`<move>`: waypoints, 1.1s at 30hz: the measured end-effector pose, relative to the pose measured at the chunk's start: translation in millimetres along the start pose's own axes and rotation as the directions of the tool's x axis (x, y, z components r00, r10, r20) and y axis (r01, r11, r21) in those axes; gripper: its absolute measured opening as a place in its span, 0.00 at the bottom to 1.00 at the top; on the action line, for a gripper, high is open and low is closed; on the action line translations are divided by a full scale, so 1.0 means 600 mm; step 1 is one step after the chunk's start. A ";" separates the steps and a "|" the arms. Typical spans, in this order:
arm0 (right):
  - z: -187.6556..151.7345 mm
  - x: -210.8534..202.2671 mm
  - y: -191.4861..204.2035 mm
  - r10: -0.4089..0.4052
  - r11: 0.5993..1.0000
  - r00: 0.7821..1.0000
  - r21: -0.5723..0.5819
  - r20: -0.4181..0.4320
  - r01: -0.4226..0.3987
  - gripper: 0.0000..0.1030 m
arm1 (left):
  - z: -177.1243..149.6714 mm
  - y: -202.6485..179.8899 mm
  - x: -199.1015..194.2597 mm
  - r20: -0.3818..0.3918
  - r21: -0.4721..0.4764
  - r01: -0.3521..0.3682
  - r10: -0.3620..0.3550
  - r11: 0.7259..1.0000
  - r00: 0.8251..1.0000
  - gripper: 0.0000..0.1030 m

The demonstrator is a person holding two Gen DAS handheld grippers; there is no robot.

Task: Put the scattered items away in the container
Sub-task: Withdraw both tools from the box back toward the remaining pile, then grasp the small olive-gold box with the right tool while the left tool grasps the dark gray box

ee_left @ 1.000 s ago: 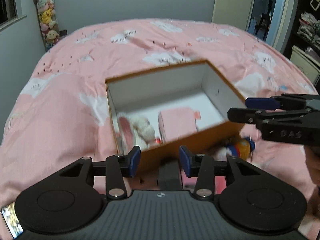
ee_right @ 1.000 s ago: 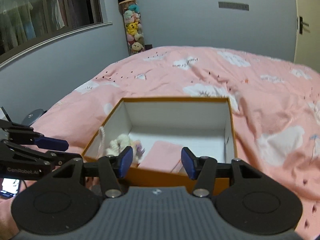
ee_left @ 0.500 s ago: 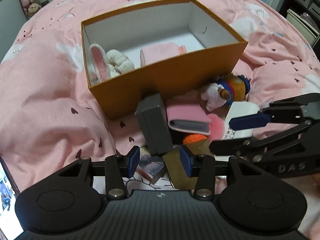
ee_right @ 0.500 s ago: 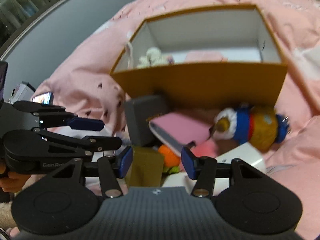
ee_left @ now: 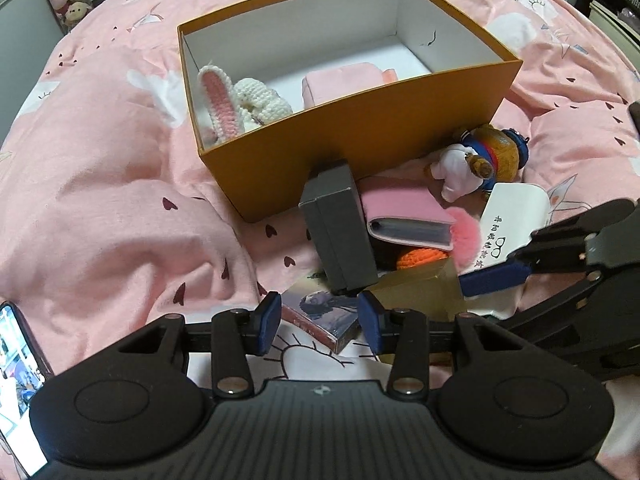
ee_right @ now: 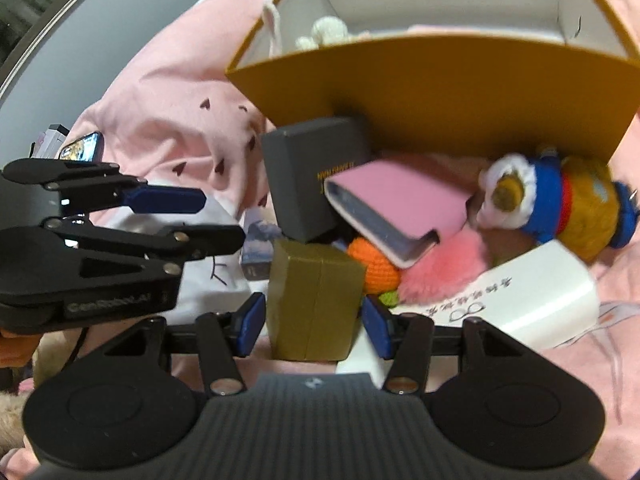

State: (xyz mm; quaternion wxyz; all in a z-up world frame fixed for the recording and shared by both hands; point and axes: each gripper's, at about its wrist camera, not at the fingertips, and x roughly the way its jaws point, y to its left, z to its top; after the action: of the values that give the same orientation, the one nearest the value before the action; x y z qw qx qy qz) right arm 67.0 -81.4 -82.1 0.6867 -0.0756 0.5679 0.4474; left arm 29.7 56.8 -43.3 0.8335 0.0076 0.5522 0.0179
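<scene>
Your right gripper (ee_right: 313, 322) is angling down, jaws released around the gold box (ee_right: 314, 304); your left gripper (ee_left: 319, 322) is hanging unclenched over the card pack (ee_left: 320, 312), near the orange box's wall (ee_left: 360, 136).

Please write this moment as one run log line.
left gripper: open over photo box | right gripper: open around gold box | orange box: partly filled

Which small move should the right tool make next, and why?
Probably close the right tool on the gold box. The box already stands between its open pads, and it lies outside the orange container, so gripping comes before lifting.
</scene>
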 end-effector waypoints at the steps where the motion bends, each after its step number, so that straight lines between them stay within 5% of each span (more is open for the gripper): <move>1: -0.001 0.001 -0.002 0.004 1.000 1.000 0.006 -0.003 -0.004 0.51 | 0.001 0.000 0.000 0.002 -0.001 -0.001 0.001 1.000 1.000 0.48; 15: 0.000 -0.069 0.013 -0.071 0.995 0.988 -0.062 0.134 0.080 0.47 | 0.010 0.011 -0.016 0.045 -0.045 0.018 -0.016 0.999 0.999 0.48; 24: 0.008 -0.131 0.001 -0.258 0.953 0.919 -0.075 0.298 0.292 0.46 | 0.016 0.020 -0.004 0.067 -0.096 0.052 -0.046 0.994 0.997 0.54; 33: 0.010 -0.095 -0.038 -0.282 0.954 0.926 -0.029 0.250 0.298 0.46 | 0.016 0.019 0.034 0.095 -0.109 0.077 -0.067 0.991 0.993 0.59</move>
State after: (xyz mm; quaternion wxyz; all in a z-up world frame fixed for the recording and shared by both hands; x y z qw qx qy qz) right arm 90.1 -121.3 -41.0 0.8068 -0.1261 0.4469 0.3653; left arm 46.1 68.8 -58.2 0.8570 -0.0585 0.5117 0.0184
